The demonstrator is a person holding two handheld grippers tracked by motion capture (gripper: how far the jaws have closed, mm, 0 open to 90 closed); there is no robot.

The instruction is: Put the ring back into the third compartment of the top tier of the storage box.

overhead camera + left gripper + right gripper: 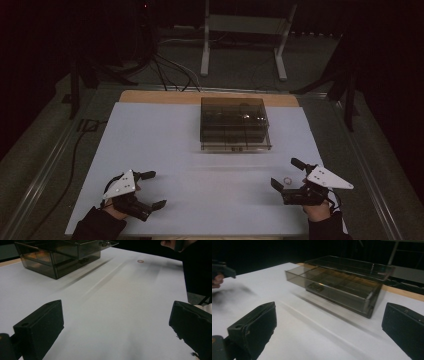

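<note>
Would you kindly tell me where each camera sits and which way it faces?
High view: above the person's side, facing forward and down on the table; shows the left gripper, right gripper, hands.
Left gripper view: rides the left gripper, facing the ring; shows its jaws.
Right gripper view: rides the right gripper, facing the box; shows its jaws.
Shared: all show the box.

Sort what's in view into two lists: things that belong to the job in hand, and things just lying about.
Belongs to the job:
- small ring on the table, between the right tool jaws
- smoky clear drawer box
- left tool, open

Lying about:
- white frame beyond the table
- cables on the floor
</note>
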